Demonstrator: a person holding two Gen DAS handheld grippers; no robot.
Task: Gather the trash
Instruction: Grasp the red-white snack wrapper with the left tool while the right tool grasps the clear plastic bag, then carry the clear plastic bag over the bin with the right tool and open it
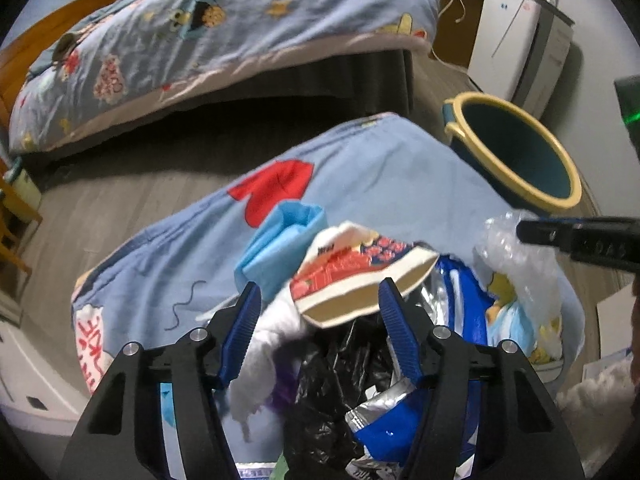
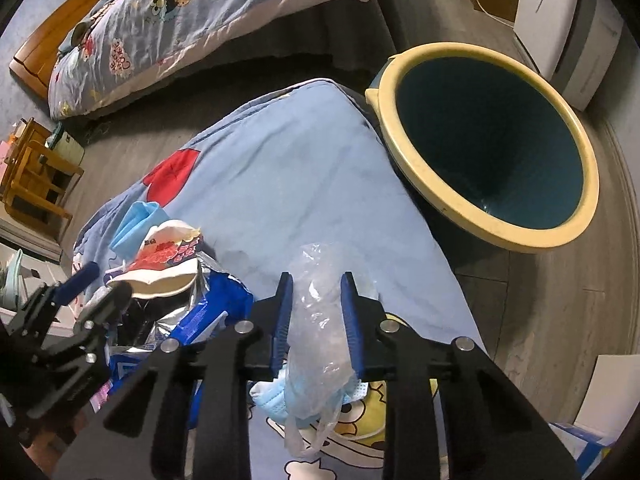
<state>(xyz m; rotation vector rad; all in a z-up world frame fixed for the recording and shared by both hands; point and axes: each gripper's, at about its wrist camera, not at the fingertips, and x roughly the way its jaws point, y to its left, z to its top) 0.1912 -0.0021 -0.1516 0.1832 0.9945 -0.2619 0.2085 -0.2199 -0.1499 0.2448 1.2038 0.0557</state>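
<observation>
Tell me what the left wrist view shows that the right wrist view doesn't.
Only the left wrist view shows the black bag between the left gripper's open fingers. Only the right wrist view shows the right gripper closed on the clear plastic wrapper with a blue mask under it. Both show the red carton, blue foil packet and yellow-rimmed bin.

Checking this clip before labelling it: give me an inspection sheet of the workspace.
Surface: blue cartoon-print quilt on the floor.
Job's things: clear plastic bag, red printed wrapper, blue foil packet, black bag, blue mask; bin beside the quilt.
Clutter: white tissue.
Grippers: right gripper shut on the clear plastic bag; left gripper open over the pile.
Cables: white cord by the far wall.
Surroundings: bed, white appliance.
</observation>
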